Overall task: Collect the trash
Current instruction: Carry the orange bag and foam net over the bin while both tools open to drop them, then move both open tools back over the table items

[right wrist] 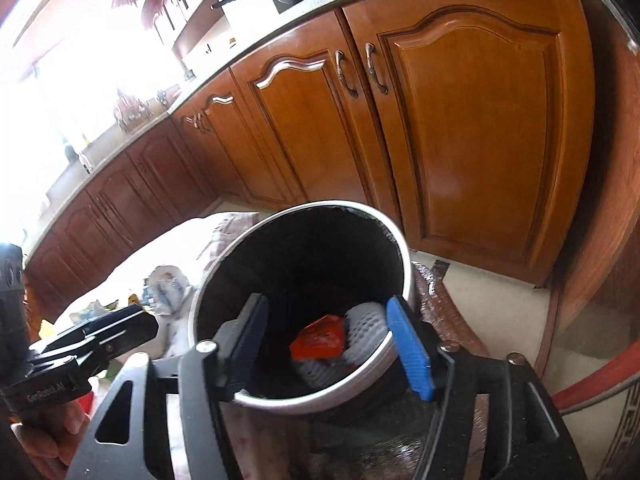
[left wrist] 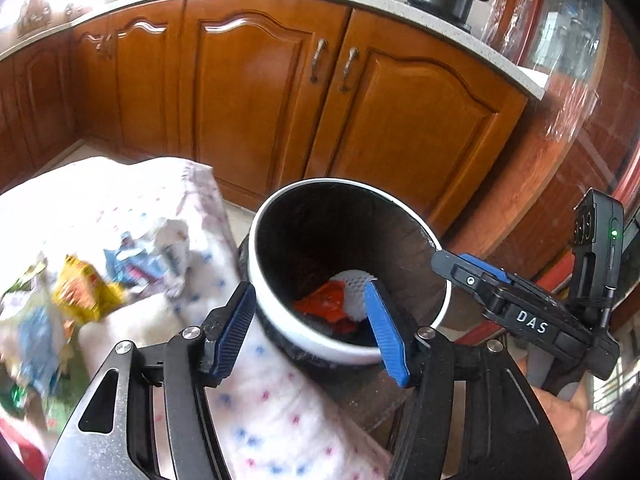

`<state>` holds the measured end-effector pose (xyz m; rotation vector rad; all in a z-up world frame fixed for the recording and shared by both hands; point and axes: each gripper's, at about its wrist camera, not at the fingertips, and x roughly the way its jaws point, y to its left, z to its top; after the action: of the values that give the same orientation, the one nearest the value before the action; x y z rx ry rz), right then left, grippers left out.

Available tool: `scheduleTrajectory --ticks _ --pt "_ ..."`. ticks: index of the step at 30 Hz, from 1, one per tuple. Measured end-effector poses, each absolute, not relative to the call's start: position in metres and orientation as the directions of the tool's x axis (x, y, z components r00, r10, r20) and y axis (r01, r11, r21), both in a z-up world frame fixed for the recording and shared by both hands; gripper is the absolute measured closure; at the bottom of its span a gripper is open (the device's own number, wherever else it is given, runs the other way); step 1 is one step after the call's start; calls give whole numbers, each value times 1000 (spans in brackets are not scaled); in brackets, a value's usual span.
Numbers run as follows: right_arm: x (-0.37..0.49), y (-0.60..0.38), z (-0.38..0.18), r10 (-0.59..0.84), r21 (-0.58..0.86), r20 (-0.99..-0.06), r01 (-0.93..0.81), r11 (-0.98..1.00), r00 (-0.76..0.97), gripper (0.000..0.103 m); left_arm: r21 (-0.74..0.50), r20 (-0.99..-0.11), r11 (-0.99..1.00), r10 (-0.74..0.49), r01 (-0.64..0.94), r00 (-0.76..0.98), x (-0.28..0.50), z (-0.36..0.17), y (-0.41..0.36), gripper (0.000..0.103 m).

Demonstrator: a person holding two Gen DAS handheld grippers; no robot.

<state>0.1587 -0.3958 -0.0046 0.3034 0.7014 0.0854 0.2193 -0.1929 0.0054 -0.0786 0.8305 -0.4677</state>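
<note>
**Both grippers over the bin, wrappers waiting on the cloth**

Left gripper hangs with its blue pads spread wide and nothing between them, straddling the near rim of the trash bin. Inside, just ahead of the pads, lie an orange wrapper and a white foam net. Off to its left, on the dotted cloth, sits a blurred heap of wrappers; they look light, crinkly and slippery, best pinched at a raised fold. "DAS" reads on the right gripper entering from the right.

Right gripper is likewise spread and empty above the bin, the orange wrapper directly ahead. To its left, the other tool's body reads "GenRobot.AI". More wrappers lie beyond it, too blurred to read.
</note>
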Motion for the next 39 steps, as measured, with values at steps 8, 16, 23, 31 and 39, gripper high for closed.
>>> scheduleTrajectory --ticks 8,16,23,31,39 --pt "131 -371 -6 248 374 -589 -12 928 769 22 -279 -669 911 -412 304 619 181 2 -147 42" --pt "115 -334 -11 312 401 -588 -65 914 747 22 -302 -668 927 -372 221 644 147 -5 -95 42" --pt "108 -303 -21 362 414 -604 -109 904 710 22 -319 -672 936 -335 151 660 127 -12 -62 42" --pt "104 -269 -26 400 411 -613 -157 898 681 22 -333 -678 939 -301 85 671 114 -17 -28 42" --pt "101 -238 -29 435 406 -621 -208 890 652 22 -338 -678 941 -246 3 693 95 -20 9 42"
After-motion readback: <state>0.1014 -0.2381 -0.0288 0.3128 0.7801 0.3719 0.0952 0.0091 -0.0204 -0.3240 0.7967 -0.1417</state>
